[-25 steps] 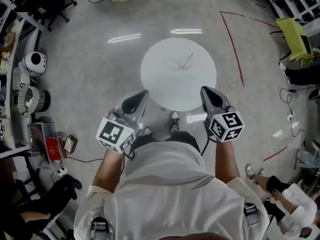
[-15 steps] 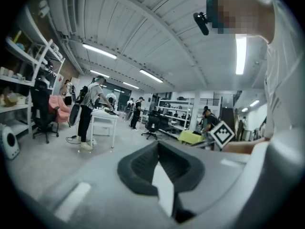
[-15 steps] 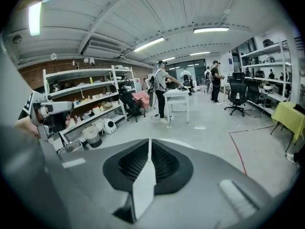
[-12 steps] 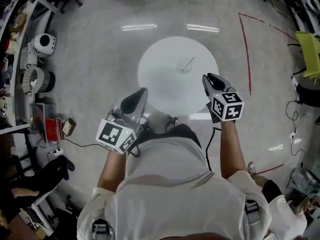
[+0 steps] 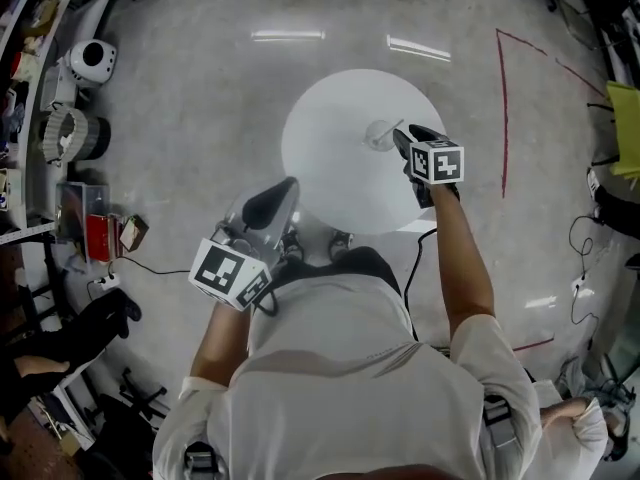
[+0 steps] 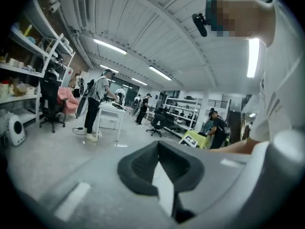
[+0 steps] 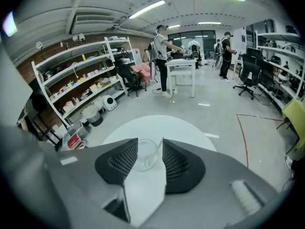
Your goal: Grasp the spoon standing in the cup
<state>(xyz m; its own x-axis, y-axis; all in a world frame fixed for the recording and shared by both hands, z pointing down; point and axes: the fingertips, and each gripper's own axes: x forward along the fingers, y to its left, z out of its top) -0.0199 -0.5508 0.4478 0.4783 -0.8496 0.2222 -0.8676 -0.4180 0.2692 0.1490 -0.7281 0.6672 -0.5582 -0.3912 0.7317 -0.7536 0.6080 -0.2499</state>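
Observation:
A clear glass cup [image 5: 377, 136] with a thin spoon [image 5: 391, 127] leaning in it stands on the round white table [image 5: 330, 158]. My right gripper [image 5: 398, 137] reaches over the table's right side, its tips right beside the cup. In the right gripper view the cup [image 7: 144, 155] and spoon [image 7: 156, 149] show in the gap between the jaws of my right gripper [image 7: 150, 143]. Those jaws are opening, and the pads touch neither. My left gripper [image 5: 278, 192] hangs back at the table's near edge. In its own view my left gripper [image 6: 158, 146] is shut with nothing in it.
A red tape line [image 5: 503, 98] runs across the floor right of the table. Shelving [image 7: 71, 85] and a white round device [image 5: 88, 60] stand at the left. People work at a white desk [image 7: 181, 66] far behind. My feet [image 5: 345, 240] are at the table's near edge.
My right gripper has moved forward over the table up to the cup, and its jaws have gone from shut to open. The left gripper has stayed put.

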